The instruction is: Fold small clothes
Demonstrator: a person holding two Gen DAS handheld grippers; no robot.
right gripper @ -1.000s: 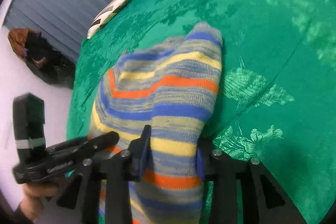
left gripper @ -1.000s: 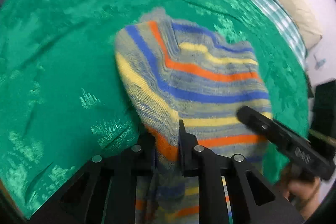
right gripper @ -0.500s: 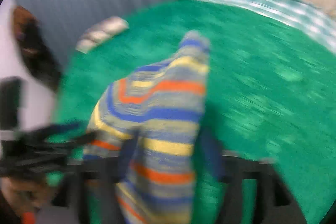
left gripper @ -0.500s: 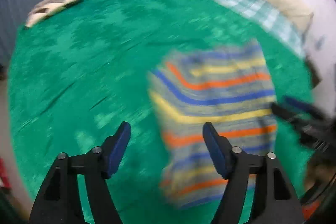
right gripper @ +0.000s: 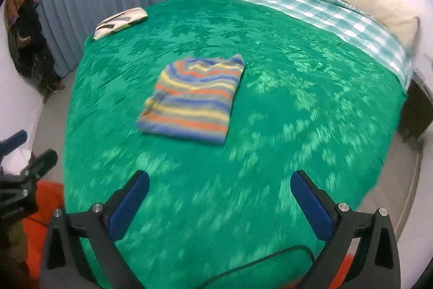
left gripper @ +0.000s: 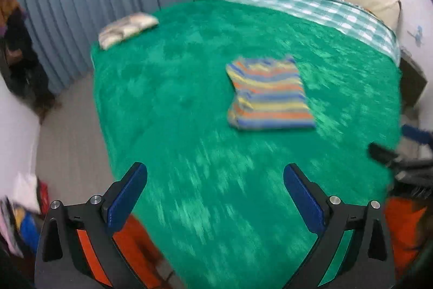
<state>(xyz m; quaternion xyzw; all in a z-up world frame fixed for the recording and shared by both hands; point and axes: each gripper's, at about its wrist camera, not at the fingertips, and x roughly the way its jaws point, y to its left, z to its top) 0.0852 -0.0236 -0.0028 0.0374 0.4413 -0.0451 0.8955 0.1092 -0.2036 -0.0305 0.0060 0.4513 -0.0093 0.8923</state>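
Folded multicolour striped knit garment (left gripper: 268, 94) lies flat mid-bed on green patterned bedspread (left gripper: 189, 153), left tool (left gripper: 215, 197) and right tool (right gripper: 219, 201) both wide, empty, well apart from it; fold looks finished, next garment needed.

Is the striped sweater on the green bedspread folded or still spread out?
Folded. The striped sweater lies as a compact rectangle on the green bedspread, no sleeves sticking out, a layered edge nearest the camera. Neither gripper touches it.

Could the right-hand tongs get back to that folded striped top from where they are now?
Probably yes. The right tongs are open with nothing in them, and only bare green bedspread lies between them and the striped top, which sits flat and folded ahead. The left tongs hang off to the side, not in the path.
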